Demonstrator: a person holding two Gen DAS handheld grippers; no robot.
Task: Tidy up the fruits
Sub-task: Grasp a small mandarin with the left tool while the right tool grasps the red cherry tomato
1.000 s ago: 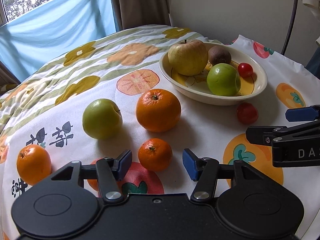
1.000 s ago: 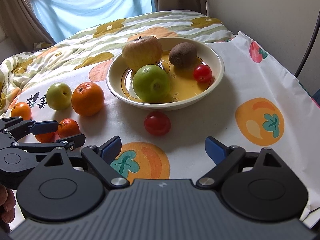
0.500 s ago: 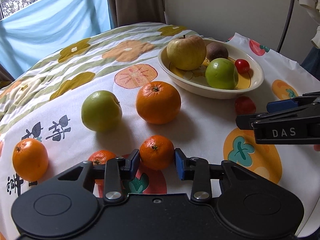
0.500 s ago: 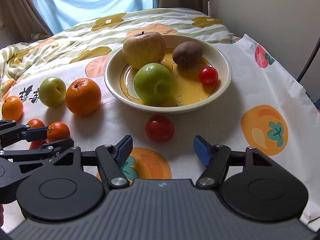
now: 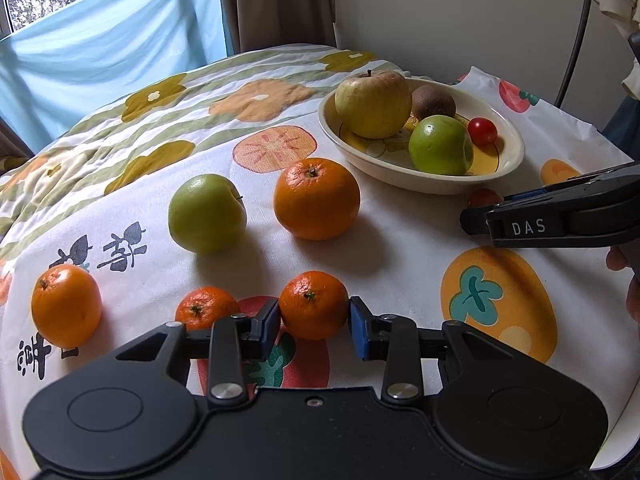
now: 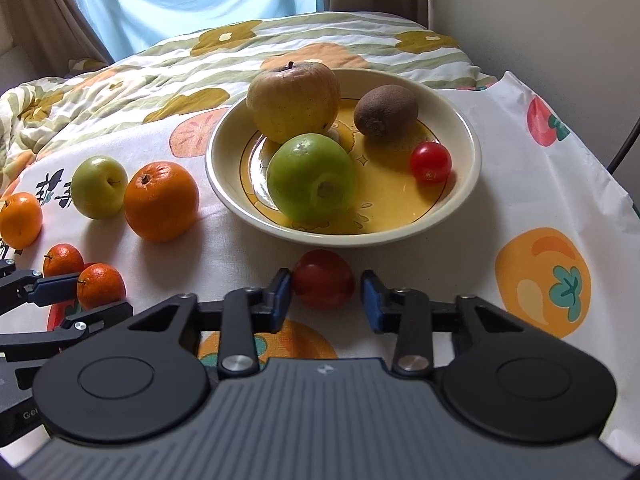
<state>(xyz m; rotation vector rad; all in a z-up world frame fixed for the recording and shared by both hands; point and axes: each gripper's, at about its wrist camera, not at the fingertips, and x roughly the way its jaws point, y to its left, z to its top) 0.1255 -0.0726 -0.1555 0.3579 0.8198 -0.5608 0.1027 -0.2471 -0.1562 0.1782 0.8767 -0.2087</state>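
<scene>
My left gripper [image 5: 314, 322] is shut on a small mandarin [image 5: 313, 305] that rests on the cloth. My right gripper [image 6: 326, 300] stands around a red tomato [image 6: 324, 283] just in front of the bowl [image 6: 466, 184]; its left pad touches the tomato, and a small gap shows at the right pad. The cream bowl holds a yellow apple [image 6: 294, 106], a green apple [image 6: 312, 182], a kiwi [image 6: 386, 110] and a cherry tomato [image 6: 430, 162]. A large orange [image 5: 317, 199] and a green apple [image 5: 207, 212] lie loose to the left of the bowl.
A second small mandarin [image 5: 206, 307] lies just left of my left gripper, and an orange [image 5: 66, 305] lies further left. The fruit-print tablecloth [image 5: 400, 256] covers the table. A wall and a dark cable [image 5: 576, 36] stand at the right; curtains hang at the back.
My left gripper moved forward and closed on the small mandarin. My right gripper moved forward to the red tomato and narrowed its jaws around it.
</scene>
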